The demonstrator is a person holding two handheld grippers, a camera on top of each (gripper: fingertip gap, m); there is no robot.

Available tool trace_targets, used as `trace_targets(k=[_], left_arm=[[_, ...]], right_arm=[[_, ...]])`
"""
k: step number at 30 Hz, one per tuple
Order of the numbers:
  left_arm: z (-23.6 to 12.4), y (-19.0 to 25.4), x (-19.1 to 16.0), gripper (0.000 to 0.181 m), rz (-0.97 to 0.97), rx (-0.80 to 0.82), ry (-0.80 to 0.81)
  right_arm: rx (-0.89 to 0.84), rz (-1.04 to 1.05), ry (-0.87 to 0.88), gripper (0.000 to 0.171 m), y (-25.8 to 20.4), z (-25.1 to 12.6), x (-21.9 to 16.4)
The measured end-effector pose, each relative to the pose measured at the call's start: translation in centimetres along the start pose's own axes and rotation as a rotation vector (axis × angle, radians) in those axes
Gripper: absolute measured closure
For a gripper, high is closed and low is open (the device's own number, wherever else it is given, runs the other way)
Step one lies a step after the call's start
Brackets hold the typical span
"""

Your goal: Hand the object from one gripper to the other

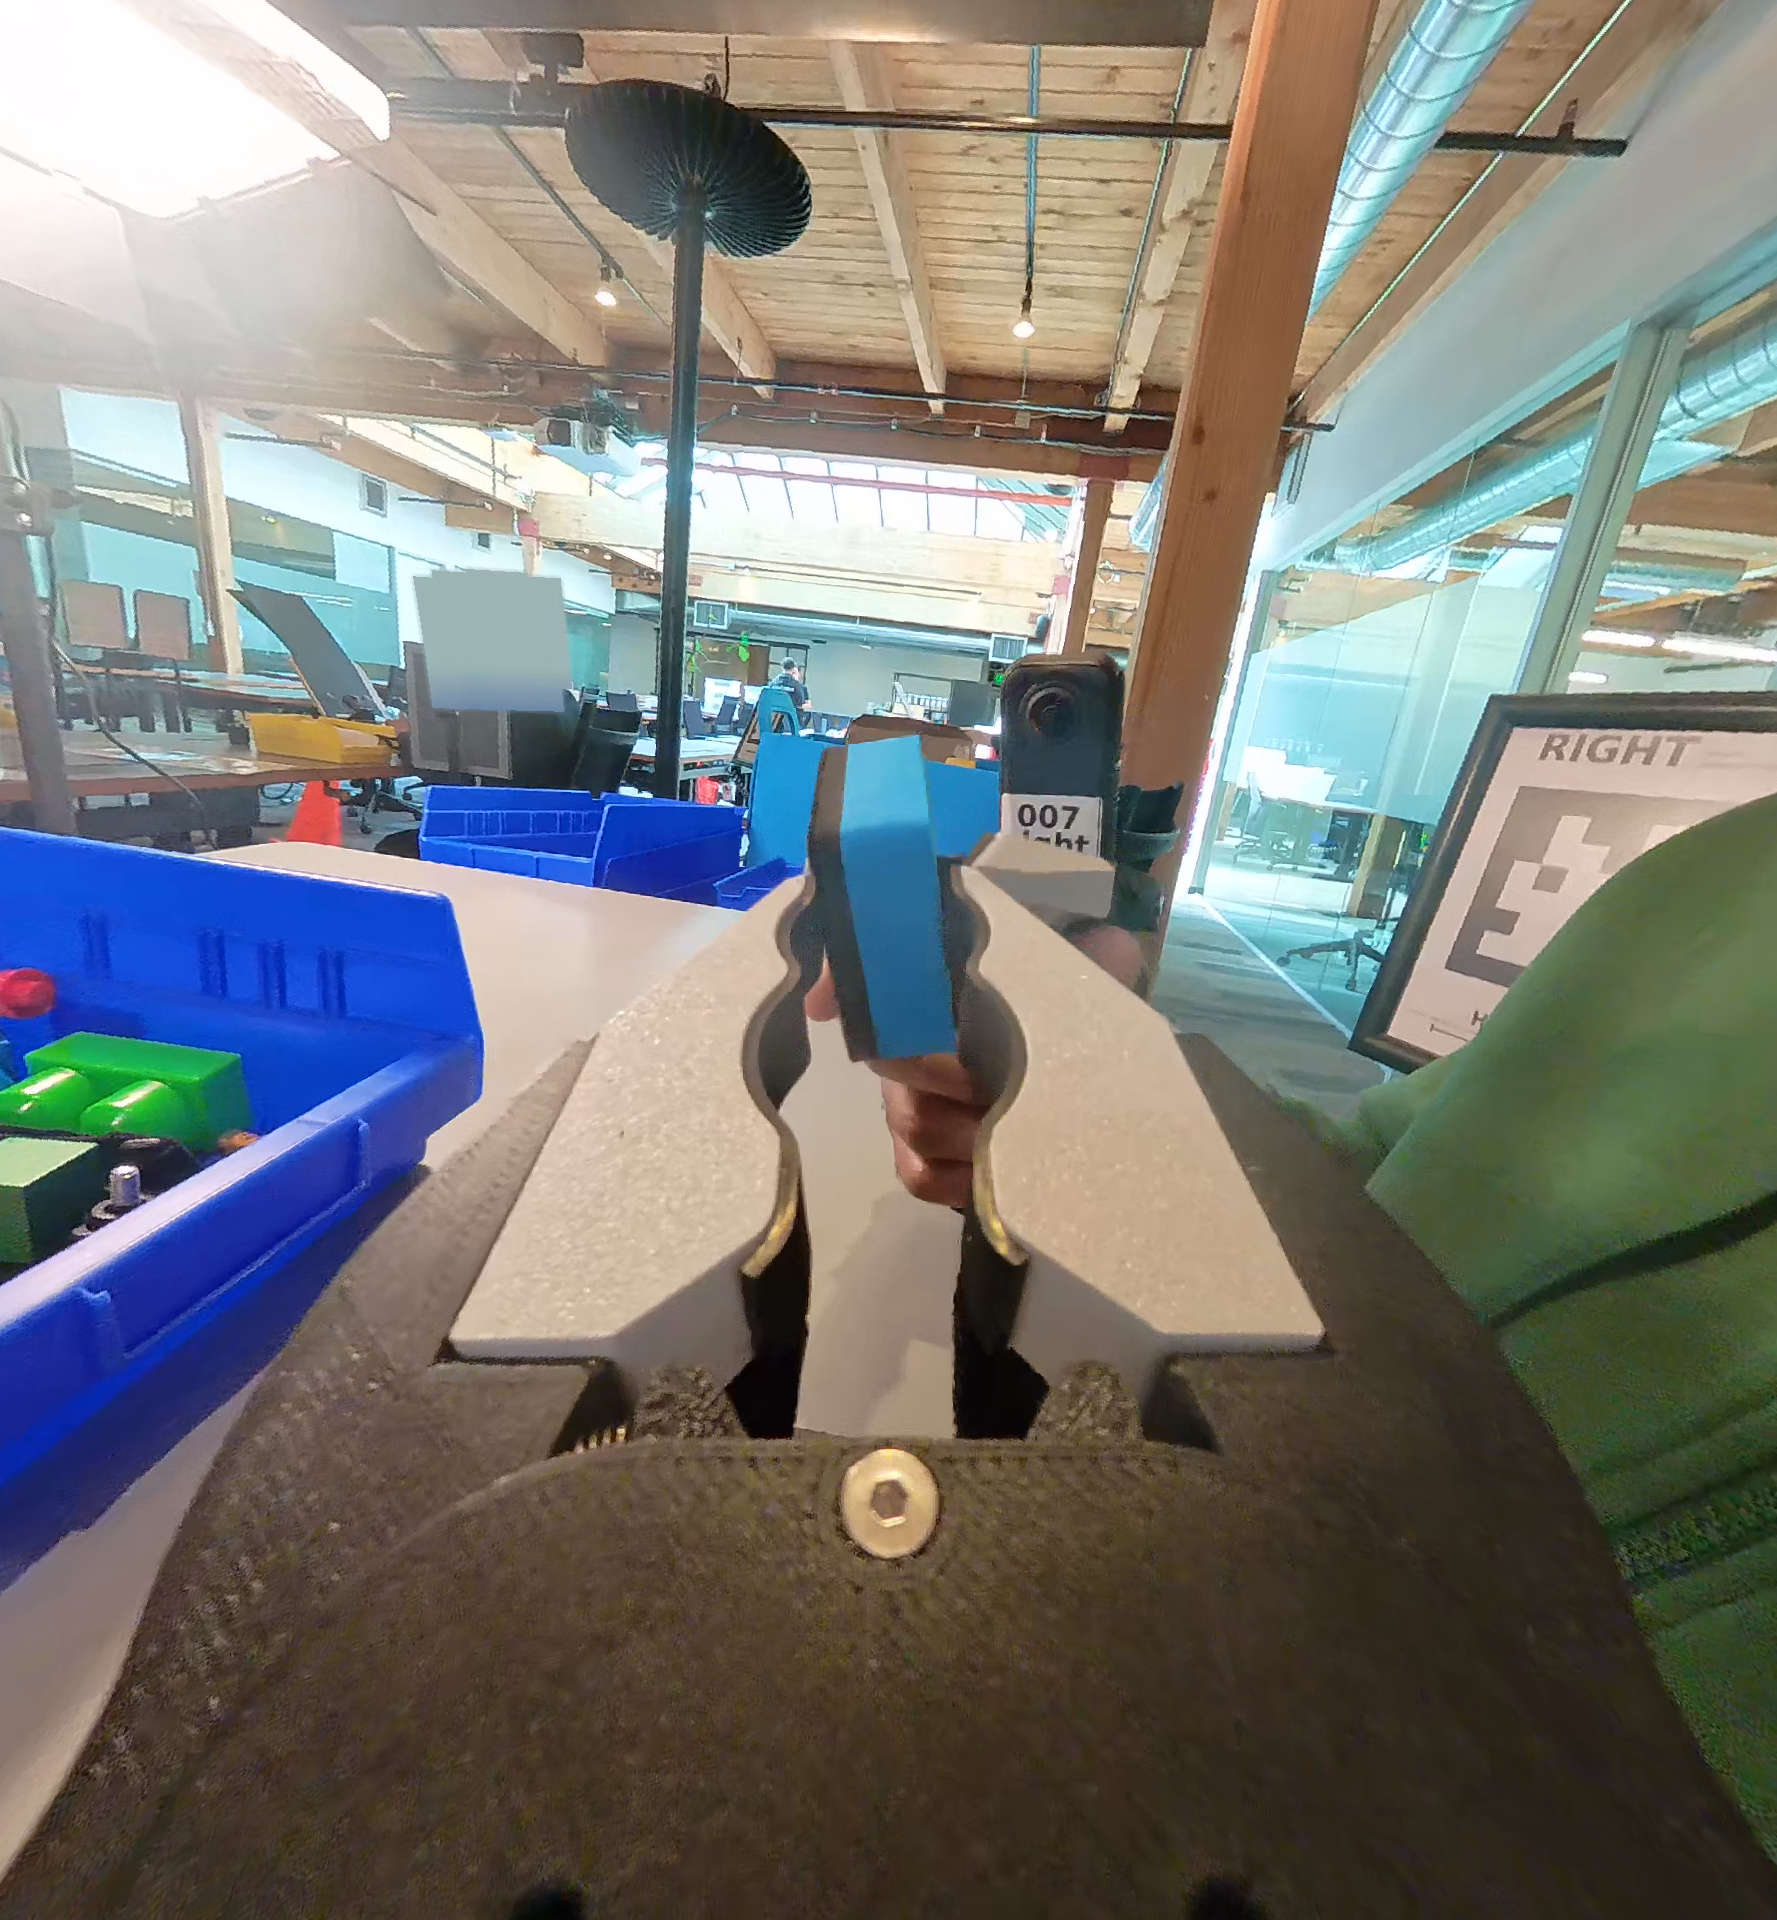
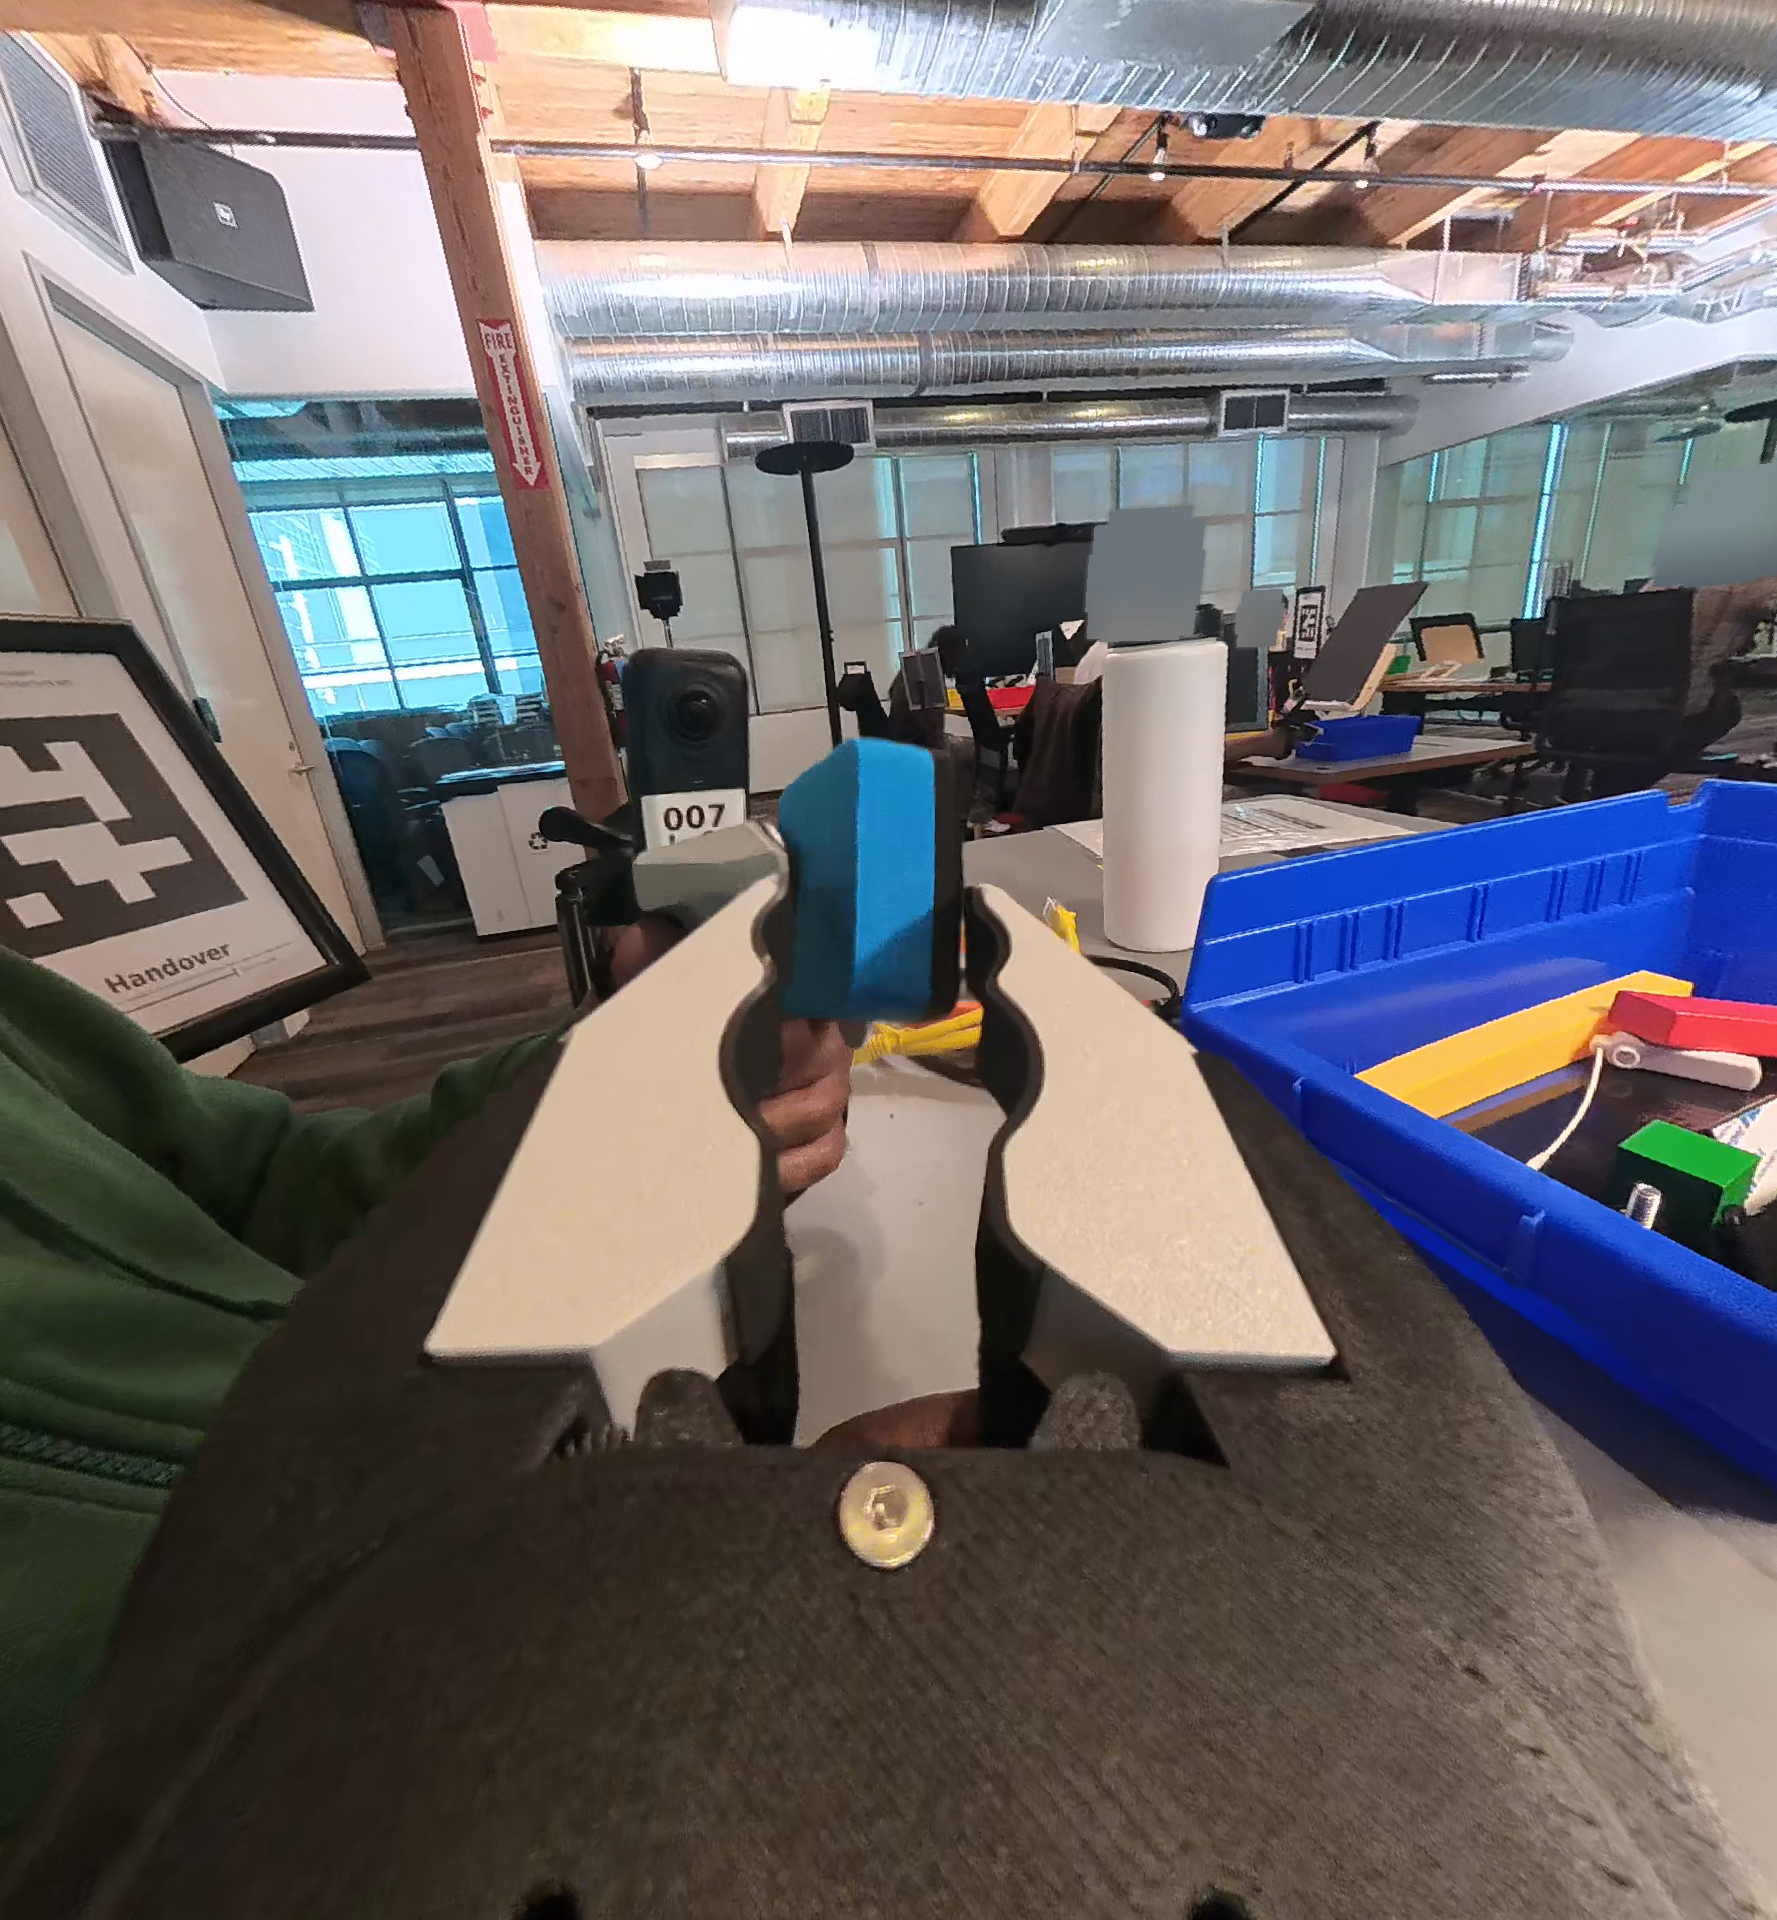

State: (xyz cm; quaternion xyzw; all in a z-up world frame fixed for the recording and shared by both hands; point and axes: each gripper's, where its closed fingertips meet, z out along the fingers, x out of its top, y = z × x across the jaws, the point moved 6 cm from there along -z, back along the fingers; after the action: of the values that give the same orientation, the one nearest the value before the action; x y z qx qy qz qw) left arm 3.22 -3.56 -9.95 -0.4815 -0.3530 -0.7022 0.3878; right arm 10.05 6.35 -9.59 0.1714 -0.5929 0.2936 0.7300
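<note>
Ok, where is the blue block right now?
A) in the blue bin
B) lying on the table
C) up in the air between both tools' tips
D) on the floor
C: the blue block sits between the tips of the left tool and right tool, above the table and outside the blue bin.

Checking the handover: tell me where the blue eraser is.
The blue eraser is mid-air between the fingertips of both grippers, centred in both wrist views, beside the blue bin.

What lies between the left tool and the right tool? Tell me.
A blue block, at the tips of the left tool and right tool; both wrist views show it.
</note>
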Motion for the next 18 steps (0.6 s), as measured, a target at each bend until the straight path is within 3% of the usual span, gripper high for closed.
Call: trace_targets(k=[6, 9, 12, 18], left_arm=[[0.11, 0.04, -0.22, 0.159, -0.005, -0.003, -0.016], [-0.03, -0.15, 0.11, 0.150, -0.033, 0.003, 0.016], [0.01, -0.09, -0.08, 0.159, -0.026, -0.004, -0.006], [-0.02, 0.02, -0.01, 0.160, -0.004, -0.006, -0.005]], right_arm=[[-0.009, -0.001, -0.005, 0.145, 0.16, -0.05, -0.02], [-0.012, -0.013, -0.009, 0.146, 0.13, -0.03, -0.05], [-0.009, -0.010, -0.007, 0.145, 0.09, -0.01, -0.06], [0.002, 0.032, 0.003, 0.136, 0.22, -0.09, 0.04]])
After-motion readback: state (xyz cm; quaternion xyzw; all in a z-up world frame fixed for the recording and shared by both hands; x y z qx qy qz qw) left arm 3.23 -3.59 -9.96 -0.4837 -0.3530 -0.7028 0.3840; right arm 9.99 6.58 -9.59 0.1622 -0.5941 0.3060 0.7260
